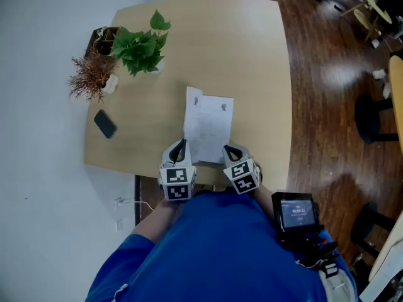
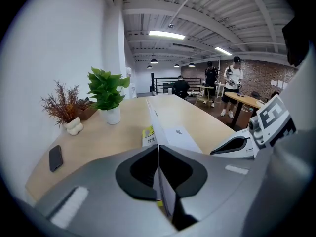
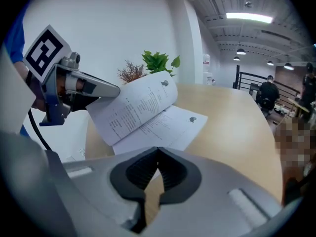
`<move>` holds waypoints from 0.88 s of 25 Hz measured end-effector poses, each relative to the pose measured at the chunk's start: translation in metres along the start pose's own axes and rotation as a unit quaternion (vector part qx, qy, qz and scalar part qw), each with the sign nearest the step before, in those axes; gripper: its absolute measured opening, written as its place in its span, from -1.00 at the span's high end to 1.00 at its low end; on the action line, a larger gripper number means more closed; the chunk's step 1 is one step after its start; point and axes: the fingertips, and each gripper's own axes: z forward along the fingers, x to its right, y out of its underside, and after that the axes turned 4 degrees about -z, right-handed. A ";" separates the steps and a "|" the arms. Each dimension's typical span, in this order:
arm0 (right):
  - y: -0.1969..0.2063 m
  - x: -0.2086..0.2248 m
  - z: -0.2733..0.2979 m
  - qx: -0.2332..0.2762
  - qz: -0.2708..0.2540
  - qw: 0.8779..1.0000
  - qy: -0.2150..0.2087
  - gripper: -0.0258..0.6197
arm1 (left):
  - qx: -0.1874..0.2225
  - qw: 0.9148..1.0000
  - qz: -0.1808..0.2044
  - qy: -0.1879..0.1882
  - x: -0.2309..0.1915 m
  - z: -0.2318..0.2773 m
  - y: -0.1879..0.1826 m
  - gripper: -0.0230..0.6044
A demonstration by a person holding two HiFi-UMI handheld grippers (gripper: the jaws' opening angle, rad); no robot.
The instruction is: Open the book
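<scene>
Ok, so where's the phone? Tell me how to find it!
Find the big wooden table and look along its left edge, where a leafy green plant and a bunch of dry brown twigs stand. Just nearer the person than the twigs, left of the book, lies the phone: the only flat, black thing there.

Left tool (image 1: 181,143), right tool (image 1: 229,150), both closed

Tan tbl (image 1: 252,55) w/ book (image 1: 211,128), phone (image 1: 105,123), potted plant (image 1: 141,46), dried sprigs (image 1: 91,74).
</scene>
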 end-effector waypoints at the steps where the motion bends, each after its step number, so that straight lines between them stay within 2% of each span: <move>1: 0.002 -0.002 0.004 -0.006 0.003 1.000 0.002 0.91 | 0.000 1.000 -0.003 0.000 -0.005 -0.001 0.001 0.88; 11: 0.020 -0.004 0.023 -0.066 0.006 0.997 0.044 0.91 | 0.005 1.000 -0.015 0.019 -0.049 0.002 0.007 0.87; 22: 0.020 -0.002 0.025 -0.078 0.012 0.994 0.073 0.91 | 0.001 0.999 -0.022 0.029 -0.085 0.011 0.014 0.86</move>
